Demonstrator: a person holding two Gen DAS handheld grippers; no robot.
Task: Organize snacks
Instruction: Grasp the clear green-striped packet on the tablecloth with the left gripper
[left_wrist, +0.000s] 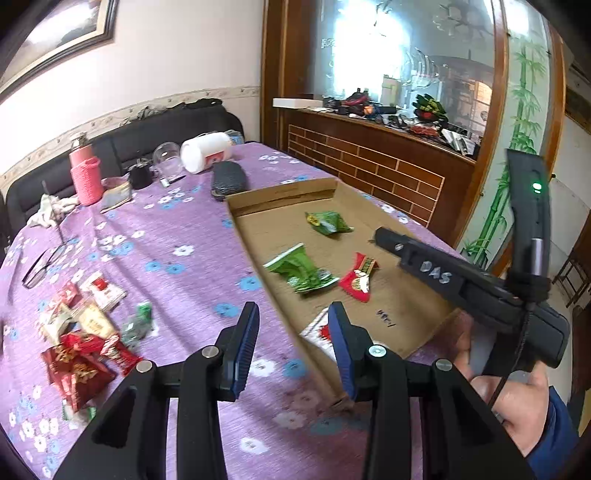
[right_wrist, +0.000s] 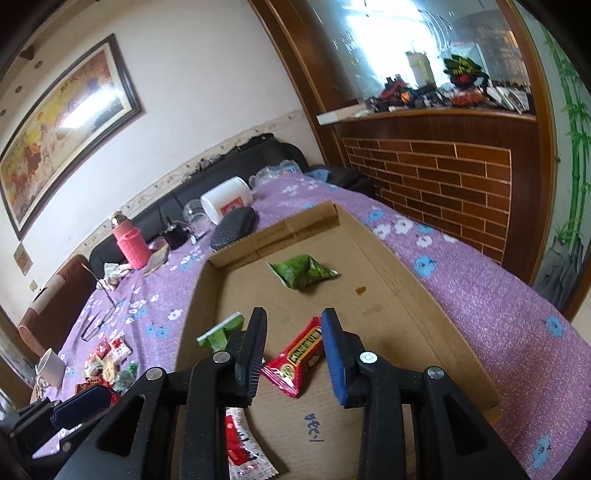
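A purple flowered tabletop (left_wrist: 177, 236) carries a shallow cardboard tray (right_wrist: 399, 295) holding green and red snack packets (right_wrist: 295, 356), with more snacks (left_wrist: 85, 343) heaped left of it. Both the left gripper (left_wrist: 293, 347) and right gripper (right_wrist: 293, 354) gape wide, holding nothing.

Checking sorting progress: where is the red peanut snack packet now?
The red peanut snack packet lies inside the shallow cardboard tray, framed by the open right gripper, right of a green snack packet.

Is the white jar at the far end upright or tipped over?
Tipped over. The white jar lies on its side on the tablecloth, round end facing the camera, red label on its side.
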